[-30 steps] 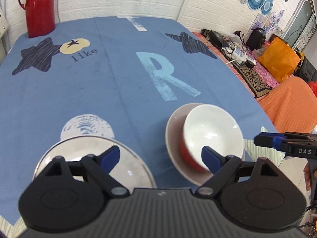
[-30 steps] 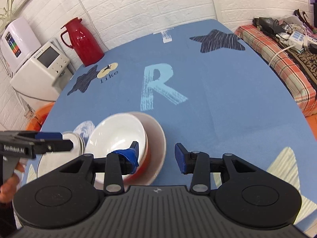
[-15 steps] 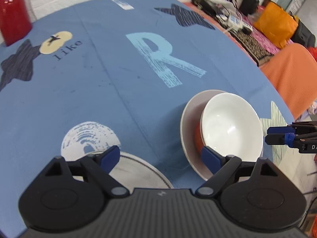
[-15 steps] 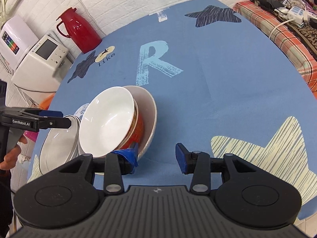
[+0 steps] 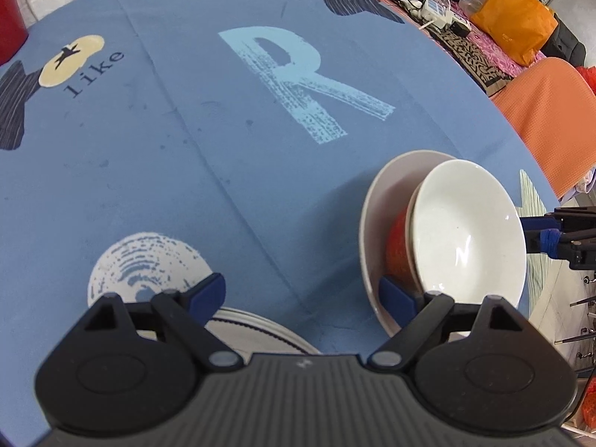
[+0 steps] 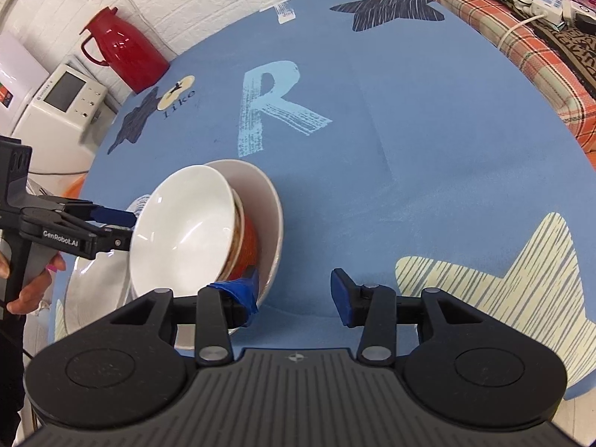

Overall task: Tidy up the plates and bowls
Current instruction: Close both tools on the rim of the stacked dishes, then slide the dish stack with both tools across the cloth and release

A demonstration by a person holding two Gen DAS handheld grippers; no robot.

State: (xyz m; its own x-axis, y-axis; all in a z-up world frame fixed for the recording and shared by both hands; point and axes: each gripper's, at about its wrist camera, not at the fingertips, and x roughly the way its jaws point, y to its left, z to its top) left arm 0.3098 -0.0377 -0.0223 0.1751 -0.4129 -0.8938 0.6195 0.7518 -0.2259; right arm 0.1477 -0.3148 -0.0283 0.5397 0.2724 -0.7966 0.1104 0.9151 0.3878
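Note:
A white bowl (image 5: 465, 231) sits in a red-orange bowl (image 5: 398, 246), both nested and tilted in a beige bowl (image 5: 376, 205). The stack also shows in the right wrist view: white bowl (image 6: 182, 234), red-orange bowl (image 6: 247, 253), beige bowl (image 6: 270, 208). My left gripper (image 5: 301, 294) is open, its right fingertip by the beige bowl's rim. A white plate with a dark rim line (image 5: 257, 326) lies under it. My right gripper (image 6: 294, 294) is open, its left fingertip at the beige bowl's near rim. The plate (image 6: 97, 290) lies left of the stack.
The blue tablecloth (image 6: 409, 130) bears a large "R" print. A red thermos (image 6: 123, 52) stands at the far edge, a white appliance (image 6: 63, 111) beside the table. A plaid-covered bench with cables (image 6: 540, 37) and orange cushions (image 5: 551, 104) flank the right side.
The left gripper moved forward and right, so the plate slid mostly beneath it. The bowl stack tilted more. The right gripper drew back slightly, its left fingertip staying at the beige bowl's rim.

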